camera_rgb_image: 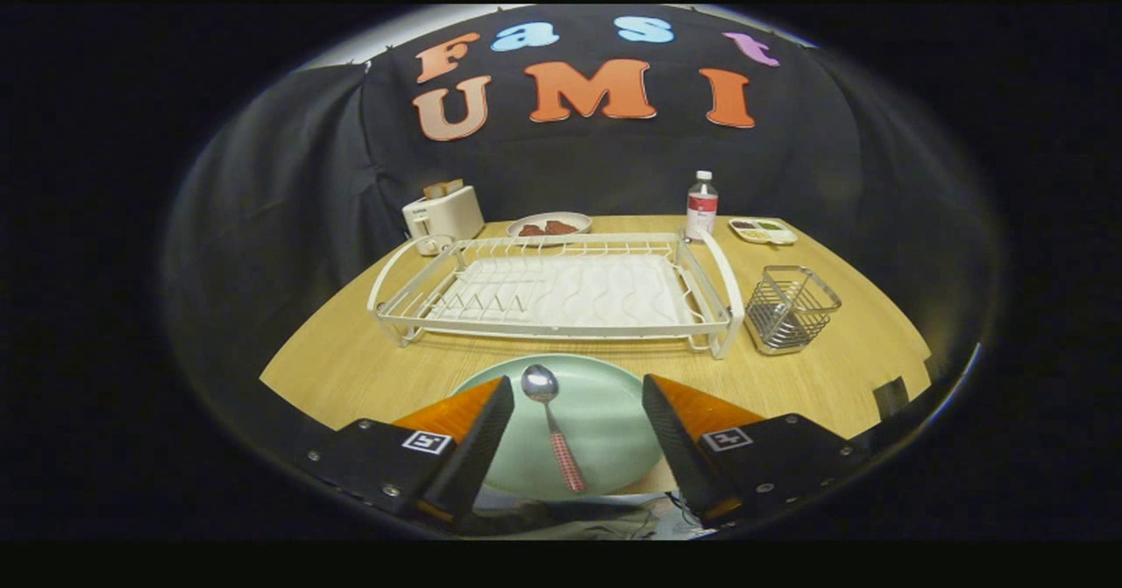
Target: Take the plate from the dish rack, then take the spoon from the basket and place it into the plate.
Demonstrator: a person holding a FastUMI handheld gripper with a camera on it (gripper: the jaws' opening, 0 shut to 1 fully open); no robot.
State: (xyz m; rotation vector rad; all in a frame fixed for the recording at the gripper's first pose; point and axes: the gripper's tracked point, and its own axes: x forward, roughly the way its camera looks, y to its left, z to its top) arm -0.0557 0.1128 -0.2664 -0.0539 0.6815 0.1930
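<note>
gripper view: looks across wooden table point(841, 378) toward booth wall
gripper point(578, 426): fingers spread wide, gripping nothing, spoon lying in the gap with clearance on both sides
plate point(605, 430): pale green, flat on the table just in front of the dish rack, partly between the fingers
spoon point(552, 426): lying in the plate, bowl end toward the rack, checked handle running back toward the gripper, touching neither finger
dish rack point(561, 294): white wire rack on drip tray, beyond the plate, slots bare
basket point(789, 308): wire mesh cutlery basket beside the rack's right end, looks bare inside
background: toaster point(443, 213), dish of food point(550, 226), water bottle point(701, 205), divided tray point(763, 230) along the far table edge
step judged: both placements look done, release and retreat phase
doing it well: keep fingers wide, back straight out along the handle line, lift a touch first so finger tips don't clip plate rim or nudge the handle
risk: sideways drift on retreat could roll the spoon off or shift the plate
pose: gripper low over near table edge, pointing level-ish and forward, roughly centred on the plate, no visible roll
</note>
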